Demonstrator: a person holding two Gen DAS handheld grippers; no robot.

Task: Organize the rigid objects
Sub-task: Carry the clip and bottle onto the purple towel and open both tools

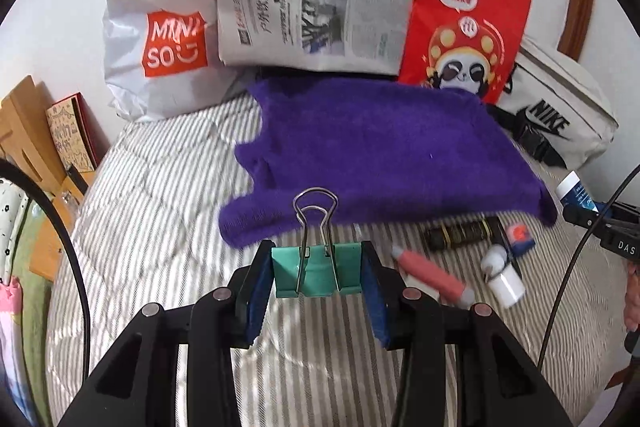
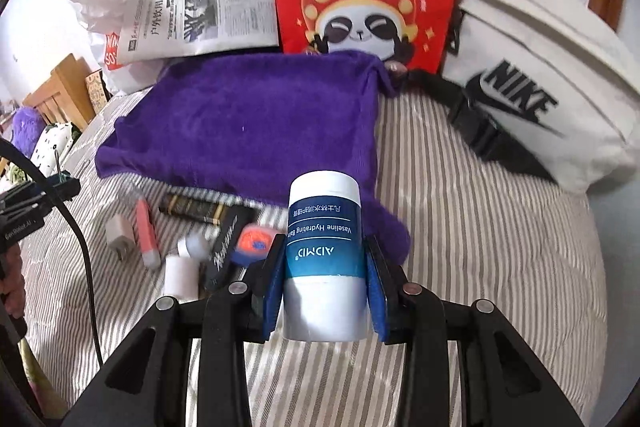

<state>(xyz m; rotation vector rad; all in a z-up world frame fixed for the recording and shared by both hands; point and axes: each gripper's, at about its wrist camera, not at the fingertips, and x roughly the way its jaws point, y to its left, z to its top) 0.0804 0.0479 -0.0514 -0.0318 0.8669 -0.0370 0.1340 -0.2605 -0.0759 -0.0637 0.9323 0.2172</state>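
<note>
My left gripper (image 1: 317,273) is shut on a green binder clip (image 1: 318,269) with its wire handles up, held above the striped bed near the front edge of a purple towel (image 1: 380,151). My right gripper (image 2: 325,281) is shut on a white and blue Vaseline balm tube (image 2: 325,251), held above the towel's (image 2: 256,123) right front corner. Loose items lie on the bed in front of the towel: a pink tube (image 1: 430,277), a dark box (image 1: 464,233), a white charger with earbud case (image 1: 502,275), and an orange-blue eraser (image 1: 520,235).
At the bed's far side stand a white Miniso plastic bag (image 1: 160,39), a folded newspaper (image 1: 316,7), a red panda paper bag (image 1: 464,23) and a white Nike waist bag (image 1: 560,123). A wooden stand with a card (image 1: 68,135) is at the left.
</note>
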